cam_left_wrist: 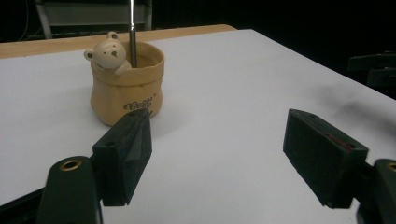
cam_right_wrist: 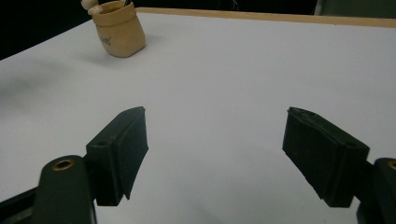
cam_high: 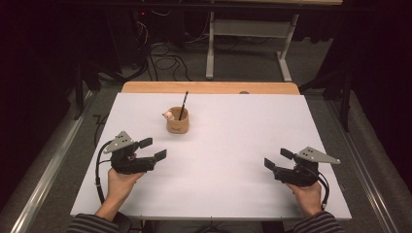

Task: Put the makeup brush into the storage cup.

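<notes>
A tan ceramic cup [cam_high: 177, 123] with a small bear figure [cam_high: 168, 115] on its rim stands on the white sheet [cam_high: 228, 160], left of centre and toward the back. A thin dark pen [cam_high: 183, 105] leans upright inside it. My left gripper [cam_high: 152, 149] rests near the front left, open and empty, its jaws facing the cup [cam_left_wrist: 127, 88], where the bear [cam_left_wrist: 108, 52] and pen [cam_left_wrist: 132, 32] stand out. My right gripper [cam_high: 278, 159] sits at the front right, open and empty, with the cup [cam_right_wrist: 118, 29] far off at the upper left.
The white sheet covers a wooden table whose bare edge [cam_high: 209, 87] runs along the back. Beyond it stand a metal desk frame [cam_high: 248, 43] and loose cables [cam_high: 165, 60] on the floor. A person's hands [cam_high: 119, 187] in striped sleeves hold the grippers.
</notes>
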The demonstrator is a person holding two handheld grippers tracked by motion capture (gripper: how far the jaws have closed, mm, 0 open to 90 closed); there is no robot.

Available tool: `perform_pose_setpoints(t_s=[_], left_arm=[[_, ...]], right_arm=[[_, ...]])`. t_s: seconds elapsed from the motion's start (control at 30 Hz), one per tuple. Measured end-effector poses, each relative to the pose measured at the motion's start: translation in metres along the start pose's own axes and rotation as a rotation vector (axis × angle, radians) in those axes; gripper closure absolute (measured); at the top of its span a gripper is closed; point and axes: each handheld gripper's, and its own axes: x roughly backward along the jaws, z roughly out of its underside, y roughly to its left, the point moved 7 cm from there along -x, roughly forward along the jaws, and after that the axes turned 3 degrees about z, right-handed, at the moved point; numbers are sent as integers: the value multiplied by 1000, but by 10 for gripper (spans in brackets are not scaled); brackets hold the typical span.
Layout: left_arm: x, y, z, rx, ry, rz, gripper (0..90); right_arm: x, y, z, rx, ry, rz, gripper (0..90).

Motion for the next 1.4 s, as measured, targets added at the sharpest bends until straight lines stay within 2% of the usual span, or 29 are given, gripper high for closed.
perform_pose_setpoints(t_s=[0.43, 0.53, 0.8, 0.97, 1.17, 1.4], left_arm=[[-4, 2, 4, -11, 4, -8, 242], [-4, 3, 6, -23, 7, -23, 243], [-2, 8, 9, 8, -2, -32, 245], [-2, 7, 11, 2, 5, -34, 245], [-1, 11, 13, 5, 9, -57, 244], [-3, 10, 14, 2, 16, -52, 243]], right_arm=[[0, 0, 0, 1, 0, 5, 232], [1, 0, 0, 4, -4, 10, 230], [1, 1, 0, 5, -6, 10, 230], [2, 1, 0, 5, -7, 8, 230], [3, 1, -1, 2, -11, 7, 230], [2, 1, 0, 3, -8, 4, 228]])
